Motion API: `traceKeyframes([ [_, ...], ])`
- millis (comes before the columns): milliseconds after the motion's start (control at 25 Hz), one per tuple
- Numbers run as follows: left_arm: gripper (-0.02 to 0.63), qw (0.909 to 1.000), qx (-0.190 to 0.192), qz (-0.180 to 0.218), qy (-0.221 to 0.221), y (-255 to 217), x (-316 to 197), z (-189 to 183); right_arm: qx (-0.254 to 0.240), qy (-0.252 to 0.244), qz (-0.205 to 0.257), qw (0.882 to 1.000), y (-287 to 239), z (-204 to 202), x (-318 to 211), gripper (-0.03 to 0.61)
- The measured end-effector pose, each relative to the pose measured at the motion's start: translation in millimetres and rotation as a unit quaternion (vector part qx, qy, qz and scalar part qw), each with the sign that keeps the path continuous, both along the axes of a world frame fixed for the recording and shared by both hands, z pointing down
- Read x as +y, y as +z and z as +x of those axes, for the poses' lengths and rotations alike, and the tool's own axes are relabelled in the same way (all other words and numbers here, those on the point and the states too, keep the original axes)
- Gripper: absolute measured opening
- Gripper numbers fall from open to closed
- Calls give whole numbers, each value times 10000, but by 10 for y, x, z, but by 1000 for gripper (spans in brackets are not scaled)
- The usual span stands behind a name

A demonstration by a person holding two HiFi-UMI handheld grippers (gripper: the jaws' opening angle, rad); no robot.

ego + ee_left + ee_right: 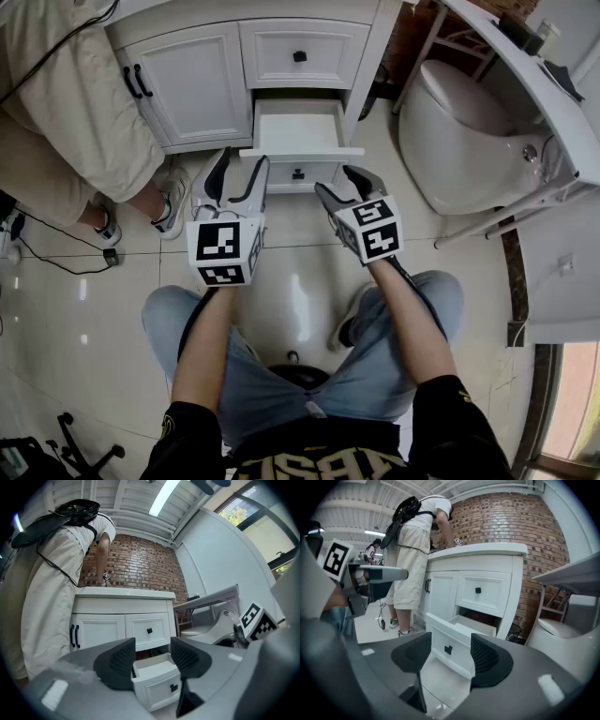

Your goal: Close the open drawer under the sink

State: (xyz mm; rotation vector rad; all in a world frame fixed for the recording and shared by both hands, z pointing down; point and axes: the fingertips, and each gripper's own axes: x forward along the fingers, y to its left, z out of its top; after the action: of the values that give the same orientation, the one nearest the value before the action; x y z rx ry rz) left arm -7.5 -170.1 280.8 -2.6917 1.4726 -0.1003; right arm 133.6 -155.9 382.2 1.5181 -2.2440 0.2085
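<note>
The open drawer (302, 131) sticks out of the far white cabinet (192, 84), and nothing touches it yet. The left gripper (244, 161) and right gripper (332, 178) wait near it, jaws a little apart, holding nothing. A push on just one corner might make it go crooked and get stuck.

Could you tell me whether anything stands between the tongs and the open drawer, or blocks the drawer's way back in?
Nothing visible does. Only bare floor lies between the left tongs, the right tongs and the open drawer, whose inside looks empty. A bystander's shoe stands off to the left, clear of it.
</note>
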Motion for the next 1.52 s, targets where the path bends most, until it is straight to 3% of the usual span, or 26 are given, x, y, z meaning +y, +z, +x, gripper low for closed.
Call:
traceKeyframes([
  [320,232,10000,-70,19,-56,32,-278,-59,1279,-901,-419,9868,575,-458,-327,262],
  [520,232,9998,-162,-41,-65,123,-389,-122,2256,-1511,-655,9602,1019,-577,-444,241],
  [720,232,9998,-121,-99,-135,161,-523,-197,3002,-1695,-802,9353,1319,-504,-594,224],
  [880,232,9996,-88,-160,-201,207,-649,-240,3067,-1668,-901,9327,1417,-436,-795,203],
  [1000,232,9995,-91,-212,-225,257,-753,-262,3225,-1617,-872,9286,1460,-426,-935,86],
  [1120,232,9993,-8,-304,-239,296,-854,-284,3434,-1604,-803,9219,1461,-404,-1096,86],
  [1400,232,9982,201,-462,-311,374,-1076,-325,3209,-1459,-902,9314,1461,-298,-1559,86],
  [1520,230,9976,314,-510,-337,378,-1161,-360,3292,-1263,-1043,9299,1451,-264,-1793,86],
])
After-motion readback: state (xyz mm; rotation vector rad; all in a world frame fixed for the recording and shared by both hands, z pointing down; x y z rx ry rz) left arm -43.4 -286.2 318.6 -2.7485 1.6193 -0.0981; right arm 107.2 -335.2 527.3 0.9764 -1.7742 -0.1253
